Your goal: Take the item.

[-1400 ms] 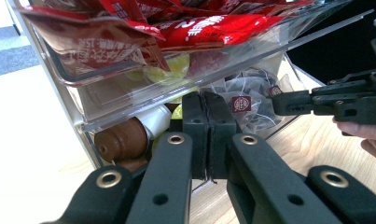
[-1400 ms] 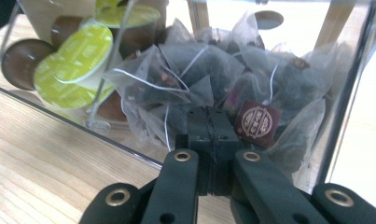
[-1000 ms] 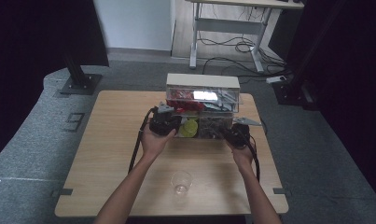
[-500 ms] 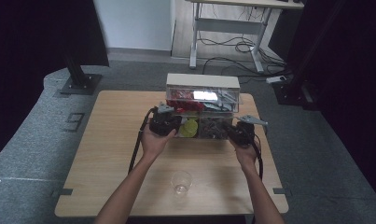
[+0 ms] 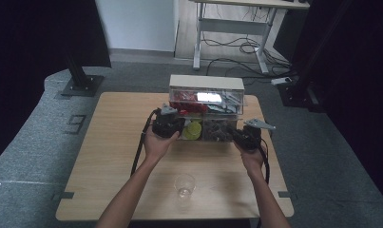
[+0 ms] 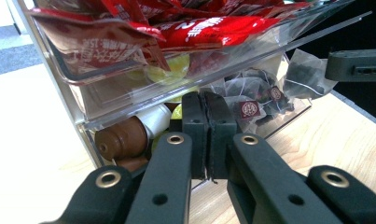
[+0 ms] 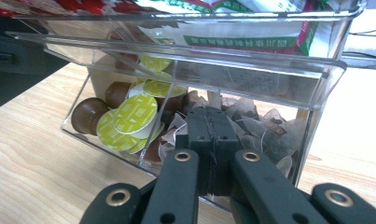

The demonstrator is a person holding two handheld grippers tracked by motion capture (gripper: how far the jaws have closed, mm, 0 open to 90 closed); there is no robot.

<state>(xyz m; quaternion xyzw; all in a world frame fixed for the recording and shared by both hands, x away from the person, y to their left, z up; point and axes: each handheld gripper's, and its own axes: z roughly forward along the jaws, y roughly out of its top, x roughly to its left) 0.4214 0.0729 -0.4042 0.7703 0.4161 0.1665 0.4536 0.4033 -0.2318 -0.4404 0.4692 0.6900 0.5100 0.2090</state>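
A clear acrylic organizer [image 5: 205, 83] stands at the back middle of the wooden table. Its upper tier holds red sachets [image 6: 185, 28] and green-printed packets [image 7: 251, 39]. Its lower tier holds brown capsules with yellow-green lids [image 7: 129, 116] on the left and tea bags [image 6: 251, 105] on the right. My left gripper [image 5: 178, 128] is at the front of the capsule compartment, and in the left gripper view [image 6: 206, 100] its jaws are pressed together with nothing between them. My right gripper [image 5: 235, 135] is at the front of the tea-bag compartment, also shut and holding nothing [image 7: 212, 116].
An empty clear plastic cup [image 5: 184, 184] stands near the table's front edge, between the person's forearms. Bare wood [image 5: 113, 142] lies left of the organizer. A cable [image 5: 140, 145] trails from the left gripper. Beyond the table are a desk frame [image 5: 227, 23] and floor cables.
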